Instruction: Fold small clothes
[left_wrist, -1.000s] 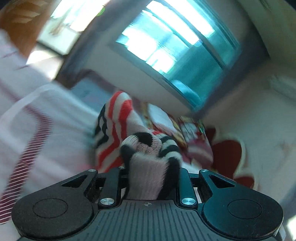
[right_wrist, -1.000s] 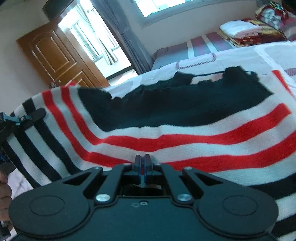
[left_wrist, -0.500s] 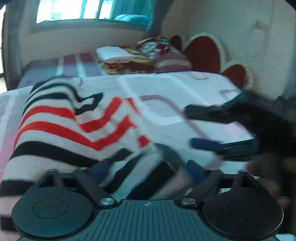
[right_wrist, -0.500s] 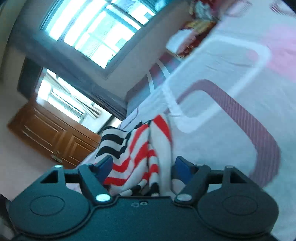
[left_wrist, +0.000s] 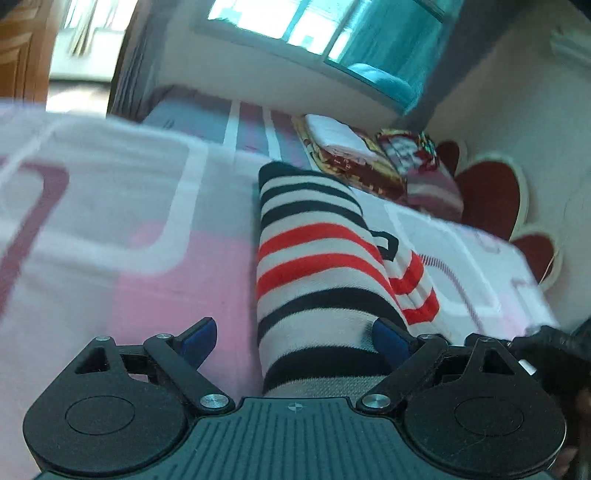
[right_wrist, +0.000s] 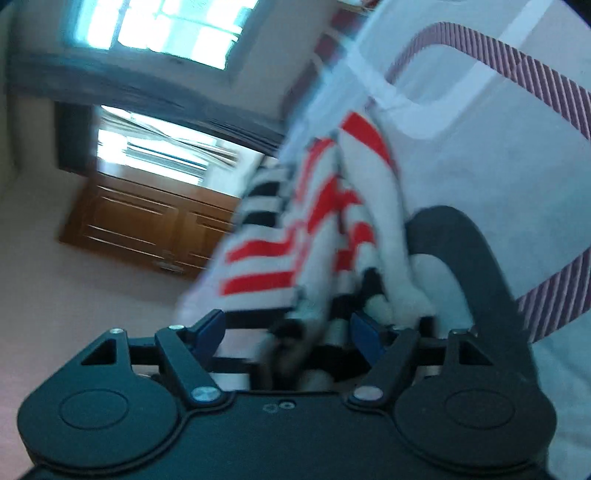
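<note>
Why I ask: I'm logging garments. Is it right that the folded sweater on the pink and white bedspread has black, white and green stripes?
Not quite. The sweater lies on the pink and white bedspread, but its stripes are black, white and red, not green. The left wrist view shows this.

1. The striped garment (left_wrist: 317, 266) is soft ribbed knit cloth, matt.
2. The bedsheet (left_wrist: 110, 229) is smooth printed cloth.
3. The left gripper (left_wrist: 291, 339) is matt black plastic with shiny metal screws and blue pads (left_wrist: 388, 338).
4. The door (right_wrist: 147, 225) is glossy brown wood.
</note>
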